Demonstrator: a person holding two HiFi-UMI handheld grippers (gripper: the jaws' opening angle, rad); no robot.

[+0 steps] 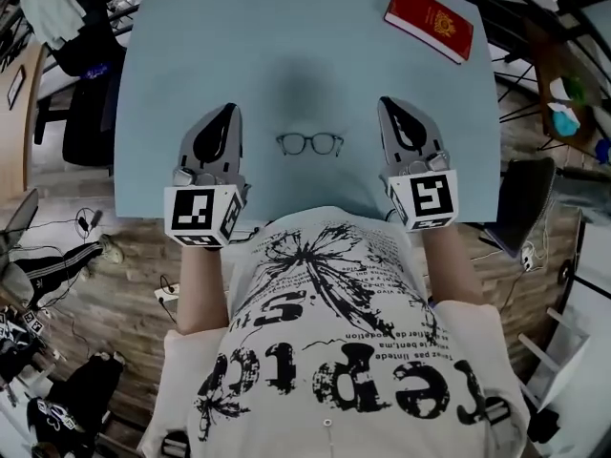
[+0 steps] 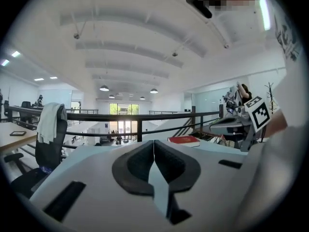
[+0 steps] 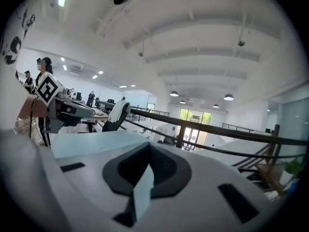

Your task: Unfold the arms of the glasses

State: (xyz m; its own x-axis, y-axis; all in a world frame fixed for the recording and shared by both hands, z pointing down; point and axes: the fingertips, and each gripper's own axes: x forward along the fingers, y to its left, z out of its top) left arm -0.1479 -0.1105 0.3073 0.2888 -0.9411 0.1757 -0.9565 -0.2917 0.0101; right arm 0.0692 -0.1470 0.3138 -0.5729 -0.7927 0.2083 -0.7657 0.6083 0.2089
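Note:
A pair of dark-framed glasses (image 1: 309,143) lies on the light blue table (image 1: 220,36), between my two grippers and apart from both. Its arms are too small to make out. My left gripper (image 1: 229,112) hovers to the left of the glasses, shut with nothing in it. My right gripper (image 1: 385,104) hovers to their right, shut and empty too. In the left gripper view the jaws (image 2: 154,141) meet along a closed line and point nearly level over the table. The right gripper view shows the same, with the pads of that gripper (image 3: 148,146) pressed together. The glasses appear in neither gripper view.
A red book (image 1: 430,21) lies at the table's far right corner and also shows in the left gripper view (image 2: 184,140). An office chair with a cloth draped over it (image 1: 63,15) stands beyond the left edge. Cables and bags lie on the floor (image 1: 57,256).

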